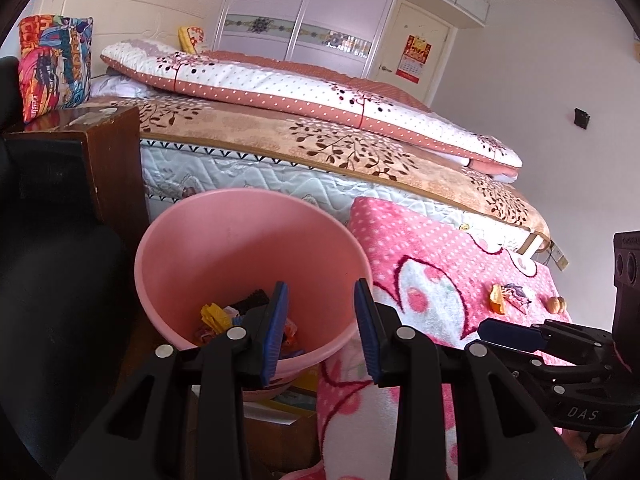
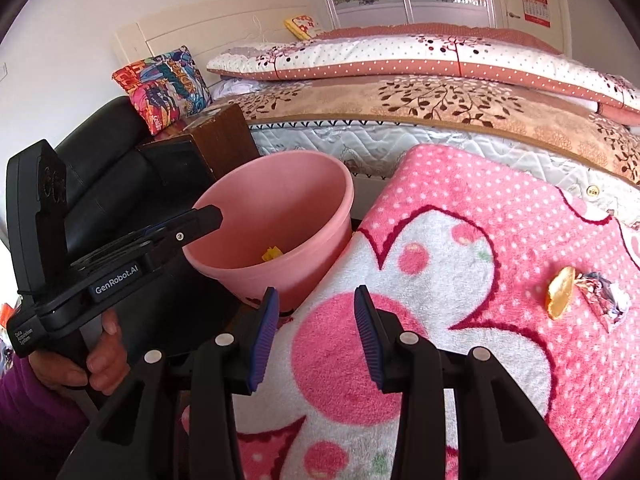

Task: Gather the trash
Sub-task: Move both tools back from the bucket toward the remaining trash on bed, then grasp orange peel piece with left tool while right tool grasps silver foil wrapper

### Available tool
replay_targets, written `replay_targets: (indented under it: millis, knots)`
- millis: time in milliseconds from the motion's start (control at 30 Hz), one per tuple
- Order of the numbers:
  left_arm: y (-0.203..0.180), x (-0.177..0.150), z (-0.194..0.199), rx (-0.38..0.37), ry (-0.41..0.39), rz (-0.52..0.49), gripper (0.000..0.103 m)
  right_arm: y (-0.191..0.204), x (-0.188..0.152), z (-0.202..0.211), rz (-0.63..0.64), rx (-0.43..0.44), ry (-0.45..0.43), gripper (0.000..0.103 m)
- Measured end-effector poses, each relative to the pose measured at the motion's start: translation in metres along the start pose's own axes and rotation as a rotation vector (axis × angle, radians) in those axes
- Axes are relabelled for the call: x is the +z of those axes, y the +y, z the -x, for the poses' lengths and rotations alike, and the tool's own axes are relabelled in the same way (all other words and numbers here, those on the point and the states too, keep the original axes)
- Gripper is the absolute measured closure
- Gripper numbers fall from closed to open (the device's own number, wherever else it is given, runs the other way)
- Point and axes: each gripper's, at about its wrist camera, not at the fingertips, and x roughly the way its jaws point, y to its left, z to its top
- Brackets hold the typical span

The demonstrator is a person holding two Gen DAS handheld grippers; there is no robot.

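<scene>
My left gripper point(image 1: 322, 330) hangs over the near rim of the pink bucket point(image 1: 192, 248), its blue pads point(image 1: 276, 332) standing apart with nothing between them. Past them, in the bottom of the bucket, lie a yellow scrap point(image 1: 216, 314) and other bits of wrapper I cannot sort out. My right gripper point(image 2: 316, 334) is on the bucket's right side, above the pink spotted blanket point(image 2: 460, 208) that lies against the bucket's wall; its jaws are also parted and empty. In its view my left hand point(image 2: 94, 354) grips the handle of the other tool, left of the bucket.

Further right of the bucket, on the same blanket, the trash waits: an orange peel point(image 2: 560, 292) touching a crumpled foil wrapper point(image 2: 604, 296), and beyond them a walnut point(image 1: 557, 304), seen only from the left wrist.

Behind the bucket stands a bed point(image 1: 256, 176) with folded quilts. To the bucket's left are a brown wooden cabinet point(image 1: 112, 160) and a colourful cushion point(image 1: 54, 64).
</scene>
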Motion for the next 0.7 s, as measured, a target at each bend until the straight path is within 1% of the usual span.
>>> replay_targets:
  millis: [100, 233, 367, 467, 567, 700]
  knots:
    - [-0.006, 0.0, 0.003, -0.016, -0.006, -0.005, 0.069, -0.002, -0.004, 0.011, -0.01, -0.02, -0.018, 0.065]
    - [-0.017, -0.003, 0.003, -0.053, 0.009, -0.015, 0.069, -0.017, -0.013, 0.033, -0.046, -0.088, -0.049, 0.065]
    - [-0.035, -0.008, 0.002, -0.091, 0.024, -0.048, 0.069, -0.044, -0.027, 0.061, -0.131, -0.164, -0.091, 0.064]
    - [-0.052, -0.01, -0.001, -0.12, 0.034, -0.08, 0.069, -0.066, -0.041, 0.08, -0.197, -0.213, -0.121, 0.06]
    - [-0.067, -0.013, -0.006, -0.14, 0.052, -0.118, 0.069, -0.09, -0.053, 0.091, -0.247, -0.266, -0.138, 0.06]
    - [-0.084, -0.017, -0.016, -0.163, 0.084, -0.16, 0.069, -0.121, -0.068, 0.094, -0.313, -0.313, -0.137, 0.06]
